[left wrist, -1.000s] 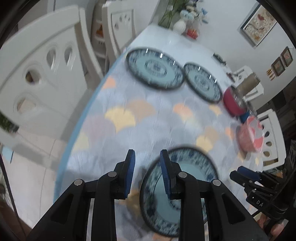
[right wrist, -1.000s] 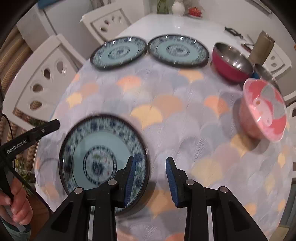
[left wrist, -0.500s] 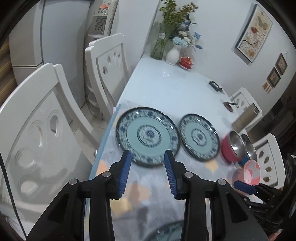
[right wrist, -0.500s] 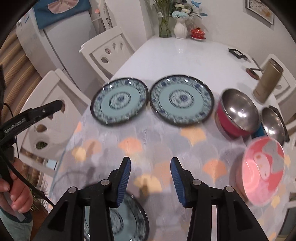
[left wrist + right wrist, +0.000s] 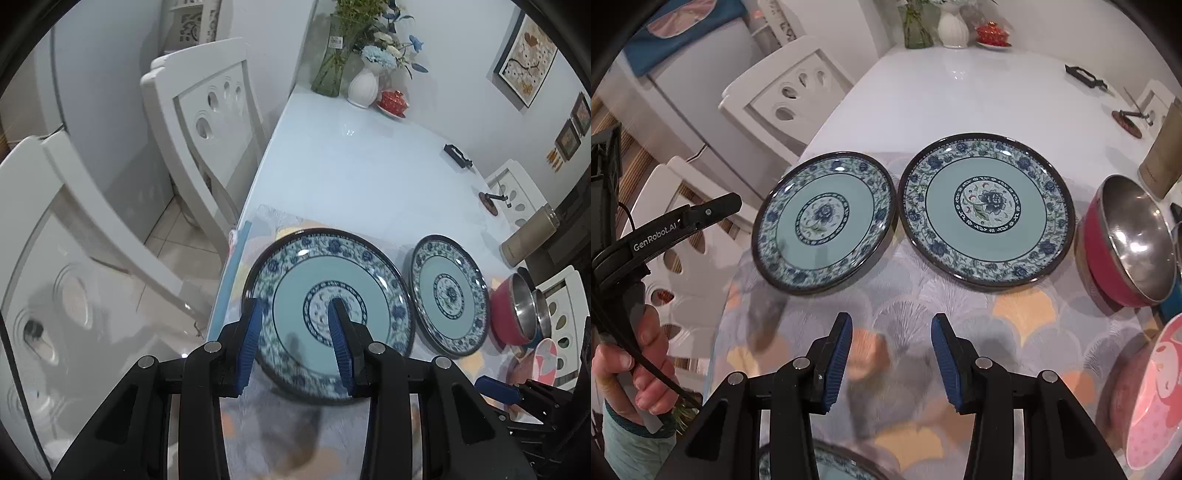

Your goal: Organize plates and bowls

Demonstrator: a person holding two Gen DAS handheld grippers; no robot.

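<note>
Left wrist view: left gripper (image 5: 295, 339) with blue pads (image 5: 249, 343) parted, nothing between them, jaws having just been opening, poised over the near rim of the left plate (image 5: 328, 306) on the patterned mat (image 5: 273, 424). Just beside it, the right plate (image 5: 448, 293), then red bowl (image 5: 511, 314) and pink bowl (image 5: 543, 360). Farther back, white table (image 5: 354, 166), vase (image 5: 364, 86), white chairs (image 5: 207, 122). Right wrist view: right gripper (image 5: 892, 360) likewise parted and empty, jaws having just been opening, above bare mat; third plate (image 5: 820, 461) at the bottom edge; both plates ahead, apart; hand (image 5: 631, 369) gripping the left tool.
</note>
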